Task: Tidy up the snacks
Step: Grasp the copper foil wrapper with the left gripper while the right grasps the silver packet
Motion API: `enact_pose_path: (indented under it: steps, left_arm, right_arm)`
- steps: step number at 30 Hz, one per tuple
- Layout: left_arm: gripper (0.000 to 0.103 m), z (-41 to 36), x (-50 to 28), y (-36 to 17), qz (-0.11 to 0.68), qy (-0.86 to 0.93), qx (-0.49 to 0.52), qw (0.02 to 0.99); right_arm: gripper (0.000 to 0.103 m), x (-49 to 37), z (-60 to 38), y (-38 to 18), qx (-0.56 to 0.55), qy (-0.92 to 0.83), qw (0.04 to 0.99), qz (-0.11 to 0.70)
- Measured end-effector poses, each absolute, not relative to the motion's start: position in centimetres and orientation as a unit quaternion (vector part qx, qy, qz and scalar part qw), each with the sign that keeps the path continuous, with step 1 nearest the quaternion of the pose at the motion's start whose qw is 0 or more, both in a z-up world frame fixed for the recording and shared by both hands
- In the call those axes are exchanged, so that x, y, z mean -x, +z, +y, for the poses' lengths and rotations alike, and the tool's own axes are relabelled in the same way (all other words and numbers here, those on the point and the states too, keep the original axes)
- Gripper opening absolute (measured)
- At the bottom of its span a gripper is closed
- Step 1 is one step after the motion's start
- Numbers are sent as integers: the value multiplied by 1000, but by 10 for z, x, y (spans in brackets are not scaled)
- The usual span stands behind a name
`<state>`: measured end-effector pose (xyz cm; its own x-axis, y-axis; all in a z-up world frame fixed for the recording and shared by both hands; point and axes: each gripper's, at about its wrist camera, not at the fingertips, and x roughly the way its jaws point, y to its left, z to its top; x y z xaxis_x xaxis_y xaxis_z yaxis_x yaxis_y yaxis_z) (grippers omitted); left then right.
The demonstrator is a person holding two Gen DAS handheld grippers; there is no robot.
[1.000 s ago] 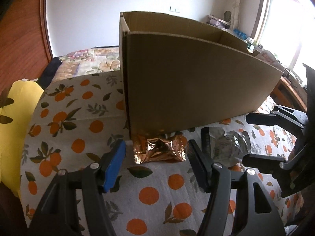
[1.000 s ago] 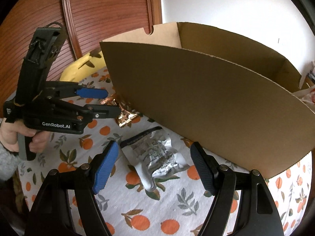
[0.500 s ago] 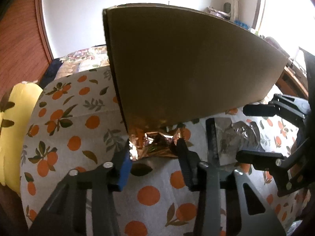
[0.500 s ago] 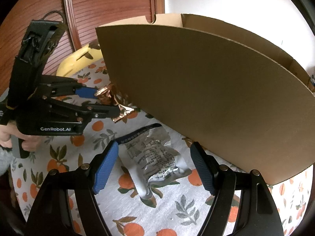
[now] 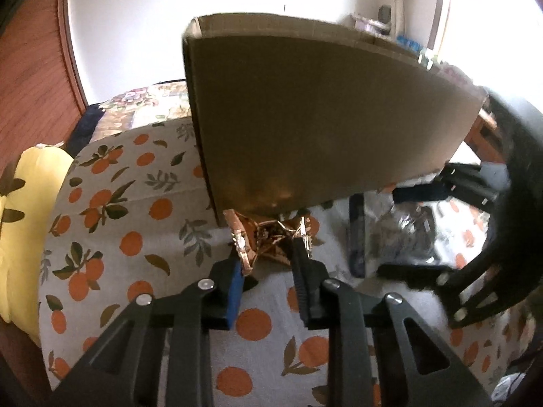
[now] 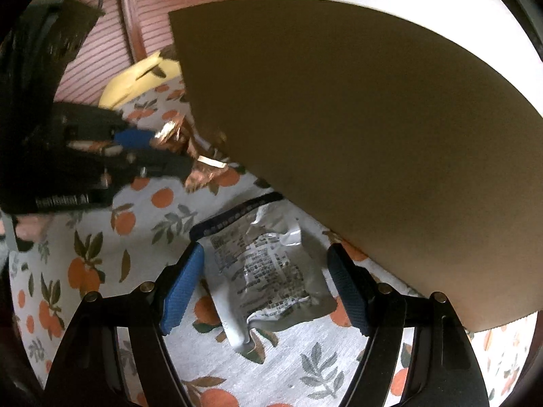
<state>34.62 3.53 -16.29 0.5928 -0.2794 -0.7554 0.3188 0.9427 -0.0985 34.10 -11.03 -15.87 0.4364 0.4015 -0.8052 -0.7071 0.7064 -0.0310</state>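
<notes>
Step in hand: pick-up of two snack packets for transfer into the cardboard box (image 5: 322, 118), judged from the task.

Left gripper (image 5: 268, 261): the fingers are closed on the copper foil packet (image 5: 271, 240), pinching it from both sides. The packet sits at the foot of the box's near wall, at its left corner. Whether it is clear of the cloth cannot be told.

Right gripper (image 6: 264, 285): the fingers are spread wide, one on each side of the silver packet (image 6: 268, 271), and not touching it. The packet lies flat on the orange-print cloth (image 6: 101, 237), just beside the box wall.

Next move, as a judgement: raise the copper foil packet above the box rim and release it inside; close the right fingers on the silver packet. The tall wall calls for a clear lift before any forward travel.

Count:
- Snack packets in view: two (one copper, one silver).
- Boxes: one.
- Grippers: two.
- Yellow cushion (image 5: 20, 203): one, at the cloth's left edge.

Box contents are hidden.
</notes>
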Motion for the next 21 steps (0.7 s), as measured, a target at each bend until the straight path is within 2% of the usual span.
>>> enact_pose_path:
  steps: [9, 21]
  left_arm:
    - [23, 35, -338, -152, 408, -177, -15, 895]
    - [23, 39, -320, -134, 394, -176, -11, 902]
  right_arm:
    - [64, -329, -110, -158, 193, 341, 824, 409]
    - [59, -324, -120, -154, 193, 344, 815, 425]
